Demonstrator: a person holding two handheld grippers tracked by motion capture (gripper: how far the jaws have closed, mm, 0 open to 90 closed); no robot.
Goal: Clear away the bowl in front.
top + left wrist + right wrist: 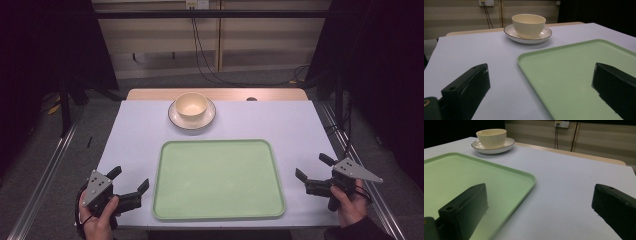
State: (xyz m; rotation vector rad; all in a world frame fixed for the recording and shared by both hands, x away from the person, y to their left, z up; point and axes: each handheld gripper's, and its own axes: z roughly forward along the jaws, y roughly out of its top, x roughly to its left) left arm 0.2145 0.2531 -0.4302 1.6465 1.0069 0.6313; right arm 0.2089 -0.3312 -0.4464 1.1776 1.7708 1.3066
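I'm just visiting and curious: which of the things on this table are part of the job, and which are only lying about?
Likely part of the job:
green tray, between the two open grippers
cream bowl
saucer under the bowl
left gripper
right gripper

Just lying about:
black cables behind the table
wall socket

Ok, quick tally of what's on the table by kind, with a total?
Bowl: 1, cream, sitting on the plate
Plate: 1, white with a dark rim
Tray: 1, green, nothing on it
Total: 3
Left gripper and right gripper are both open, one at each side of the tray.
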